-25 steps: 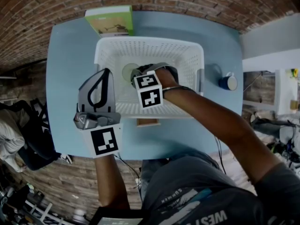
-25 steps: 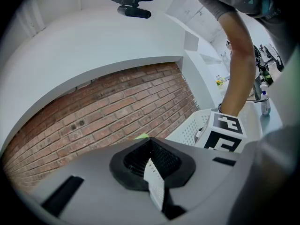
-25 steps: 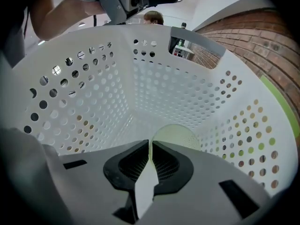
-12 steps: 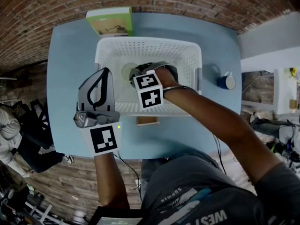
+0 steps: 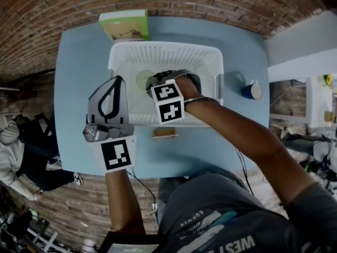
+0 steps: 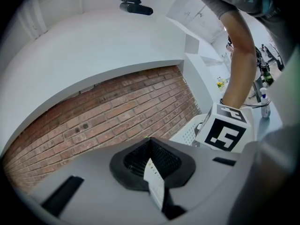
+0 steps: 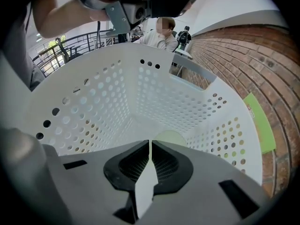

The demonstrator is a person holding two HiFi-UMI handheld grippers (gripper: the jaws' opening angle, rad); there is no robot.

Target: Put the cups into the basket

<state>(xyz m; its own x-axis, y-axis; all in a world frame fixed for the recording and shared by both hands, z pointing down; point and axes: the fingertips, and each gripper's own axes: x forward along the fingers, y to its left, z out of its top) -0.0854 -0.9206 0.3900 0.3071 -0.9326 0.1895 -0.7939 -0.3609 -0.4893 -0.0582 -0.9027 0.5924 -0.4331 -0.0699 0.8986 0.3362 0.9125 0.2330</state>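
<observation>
A white perforated basket (image 5: 216, 67) stands mid-table. On its floor, toward the left, sits a pale green cup (image 5: 143, 79); in the right gripper view this green cup (image 7: 171, 137) shows just beyond the jaws. My right gripper (image 5: 156, 80) reaches down inside the basket, and the right gripper (image 7: 150, 144) is shut with nothing between its jaws. A dark blue cup (image 5: 252, 91) stands on the table to the right of the basket. My left gripper (image 5: 117, 82) hovers outside the basket's left wall; the left gripper (image 6: 150, 142) is shut, empty, and pointed at a brick wall.
A green box (image 5: 125, 25) lies at the table's far edge behind the basket. A small wooden block (image 5: 165, 133) sits by the basket's near wall. The blue table (image 5: 79, 78) has bare surface at the left. A brick floor surrounds it; a person is seated at the far left.
Both grippers and both cups keep their places. Only the head camera drifts slightly, and the person at the far left shifts.
</observation>
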